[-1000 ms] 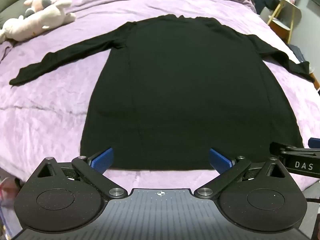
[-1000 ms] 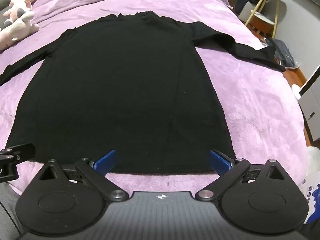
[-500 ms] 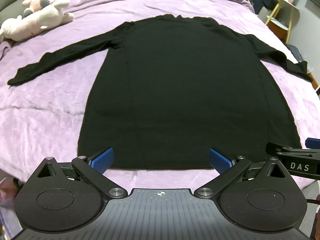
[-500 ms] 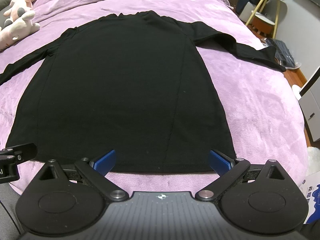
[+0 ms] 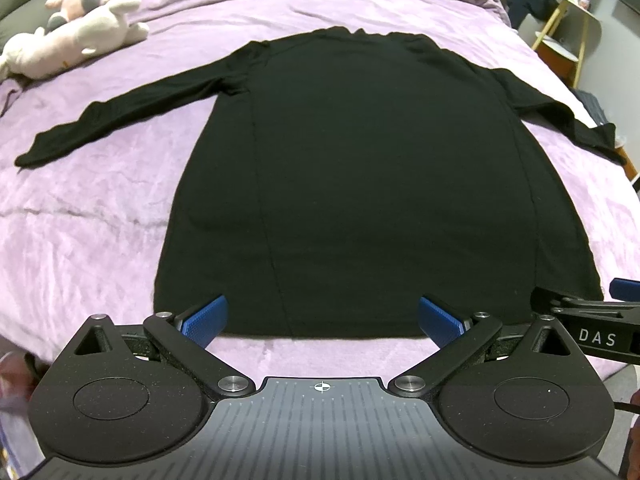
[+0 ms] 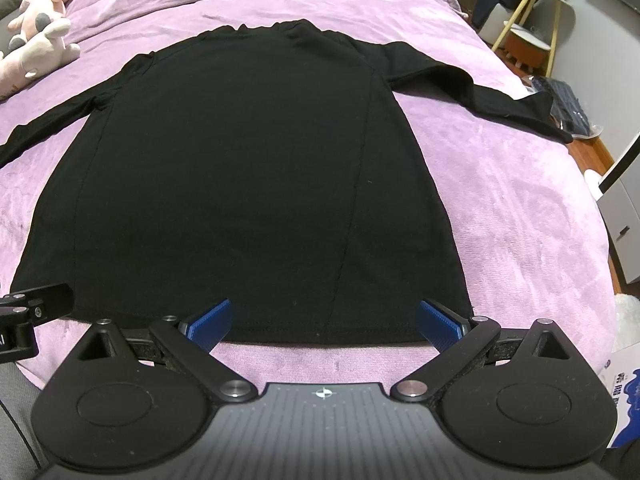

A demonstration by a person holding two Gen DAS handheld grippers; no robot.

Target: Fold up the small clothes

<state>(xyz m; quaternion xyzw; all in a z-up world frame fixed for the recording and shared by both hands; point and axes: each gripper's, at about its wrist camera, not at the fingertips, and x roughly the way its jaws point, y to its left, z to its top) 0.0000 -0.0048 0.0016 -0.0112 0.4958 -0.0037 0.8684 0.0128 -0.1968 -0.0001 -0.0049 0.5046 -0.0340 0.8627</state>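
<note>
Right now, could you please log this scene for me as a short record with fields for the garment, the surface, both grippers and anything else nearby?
garment: black long-sleeved top, spread flat, hem nearest the grippers, both sleeves stretched outward
surface: purple bedspread
left gripper: open, at the hem, holding nothing
right gripper: open, at the hem, holding nothing
fold status: no fold made yet
nearby: plush toys at the far left of the bed; side table beyond the bed's far right corner
</note>
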